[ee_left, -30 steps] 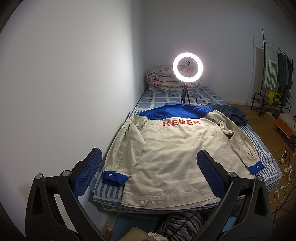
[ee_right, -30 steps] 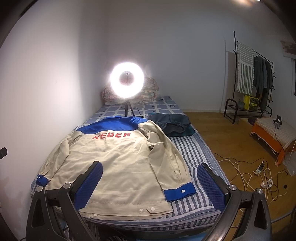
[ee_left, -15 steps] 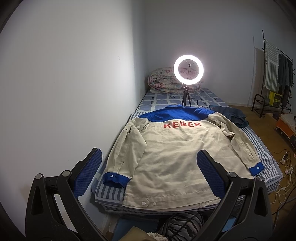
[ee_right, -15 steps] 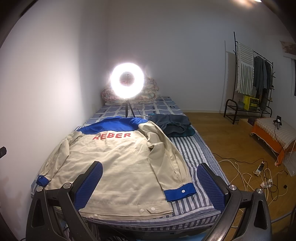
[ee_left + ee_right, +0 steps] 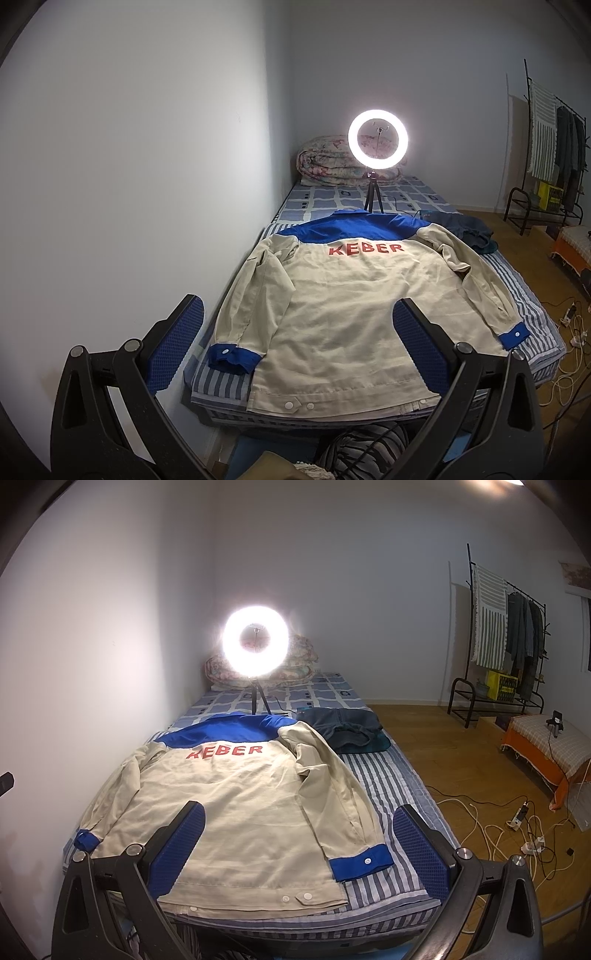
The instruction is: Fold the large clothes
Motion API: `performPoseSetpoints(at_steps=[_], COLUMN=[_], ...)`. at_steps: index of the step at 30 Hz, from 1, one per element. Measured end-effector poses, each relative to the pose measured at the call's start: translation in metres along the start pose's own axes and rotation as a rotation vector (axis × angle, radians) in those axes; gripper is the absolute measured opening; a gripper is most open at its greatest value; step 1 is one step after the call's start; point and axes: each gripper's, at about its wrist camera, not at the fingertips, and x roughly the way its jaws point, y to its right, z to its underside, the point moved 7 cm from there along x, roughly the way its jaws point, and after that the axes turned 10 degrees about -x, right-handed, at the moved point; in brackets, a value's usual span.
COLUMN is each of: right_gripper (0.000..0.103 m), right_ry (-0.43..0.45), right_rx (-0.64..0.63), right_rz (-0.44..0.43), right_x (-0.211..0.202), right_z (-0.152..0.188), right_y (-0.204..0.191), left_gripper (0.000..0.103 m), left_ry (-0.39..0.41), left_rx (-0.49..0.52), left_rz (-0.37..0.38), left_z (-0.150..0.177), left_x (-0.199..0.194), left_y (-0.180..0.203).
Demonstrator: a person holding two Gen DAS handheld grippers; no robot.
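A bed (image 5: 524,295) runs along the wall; the jacket (image 5: 354,306) lies spread flat on it, back up, hem toward the cameras, sleeves along its sides. A ring light (image 5: 377,139) stands beyond the collar. Both tongs, left (image 5: 297,347) and right (image 5: 299,843), gape wide and empty, held short of the hem, touching nothing.

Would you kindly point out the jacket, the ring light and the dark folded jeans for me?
jacket (image 5: 351,306): left wrist view, middle of its beige back panel.
ring light (image 5: 378,139): left wrist view, centre of the glowing ring.
dark folded jeans (image 5: 345,722): right wrist view, top of the denim pile.
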Motion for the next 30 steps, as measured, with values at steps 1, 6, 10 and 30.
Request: performPoseSetpoints(at_steps=[1,6,10,30], right_gripper=[0.103,0.103,0.103,0.103], right_ry=[0.001,0.002,0.002,0.134], right_rx=[0.0,0.0,-0.001,-0.11], right_rz=[-0.001,-0.003,-0.004,-0.117], right_x=[0.0,-0.001,-0.001,0.018], right_z=[0.0,-0.001,-0.003,-0.029], right_y=[0.0,-0.002,-0.004,-0.073], left_gripper=[0.103,0.103,0.103,0.094], left_ry=[0.0,0.004,0.003,-0.031], left_rx=[0.0,0.002,0.002,-0.016], left_rz=[-0.001,-0.003,-0.002,-0.081], left_z=[-0.002,-0.004,-0.005,0.046], left_x=[0.001,0.001,0.002,0.022], left_y=[-0.001,-0.003,-0.004,-0.055])
